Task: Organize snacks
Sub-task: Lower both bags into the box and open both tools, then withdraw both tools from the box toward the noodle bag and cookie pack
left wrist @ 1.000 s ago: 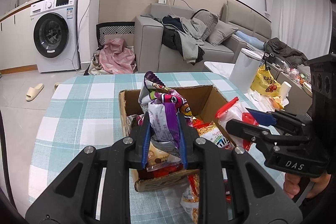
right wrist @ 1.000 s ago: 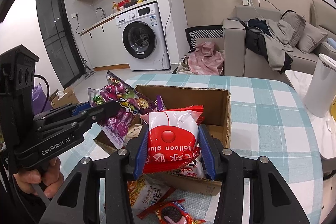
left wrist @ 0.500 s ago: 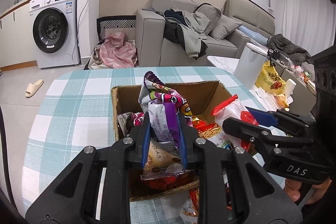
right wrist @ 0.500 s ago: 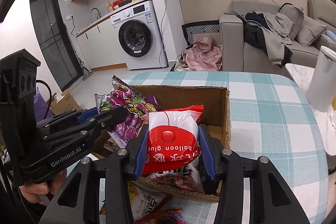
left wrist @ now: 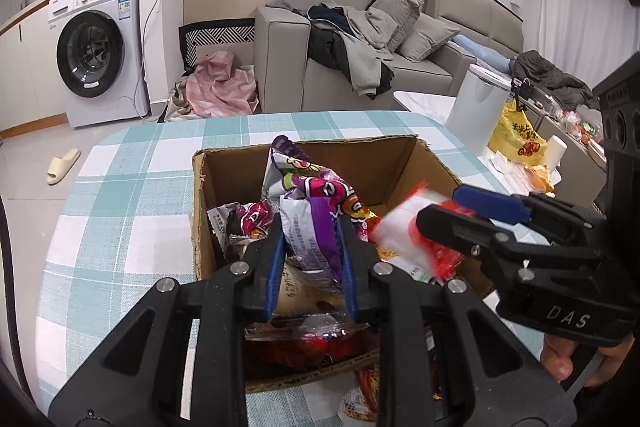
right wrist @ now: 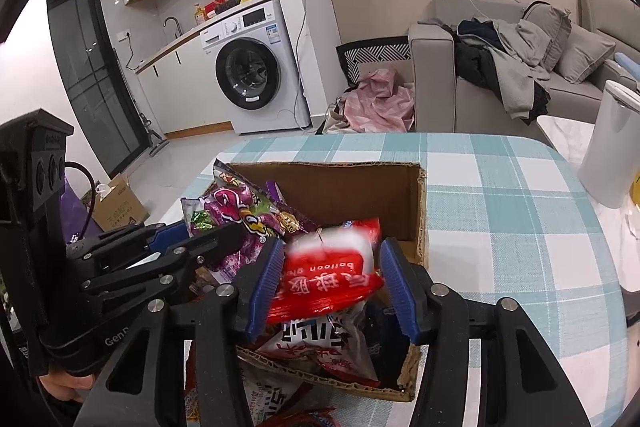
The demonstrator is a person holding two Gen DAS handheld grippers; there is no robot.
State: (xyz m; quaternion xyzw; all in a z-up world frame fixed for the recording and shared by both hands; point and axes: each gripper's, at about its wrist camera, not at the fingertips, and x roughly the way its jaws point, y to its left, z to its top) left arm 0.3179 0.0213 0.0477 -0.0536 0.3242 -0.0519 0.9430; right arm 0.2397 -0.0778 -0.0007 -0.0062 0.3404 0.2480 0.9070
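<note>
An open cardboard box (left wrist: 360, 159) with several snack packets inside stands on the checked table. My left gripper (left wrist: 310, 227) is shut on a purple snack bag (left wrist: 308, 195) and holds it upright over the box's left half. In the right wrist view, that bag (right wrist: 236, 203) and the left gripper (right wrist: 216, 233) sit at the left of the box (right wrist: 352, 191). My right gripper (right wrist: 332, 251) is opening. A red and white packet (right wrist: 328, 275) is blurred between its blue pads, clear of both, above the box's near right corner. From the left wrist, the right gripper (left wrist: 438, 207) hovers beside this packet (left wrist: 404, 227).
Loose snack packets (left wrist: 360, 395) lie on the tablecloth (right wrist: 500, 227) in front of the box. A white canister (right wrist: 612, 155) stands at the table's right edge, with a yellow bag (left wrist: 516, 139) and a paper cup (left wrist: 556, 151) beyond. A sofa and a washing machine are behind.
Both grippers have come forward and lower over the box. The right jaws have spread and the red packet, gripped firmly before, now blurs loose between them. The left grip is unchanged.
</note>
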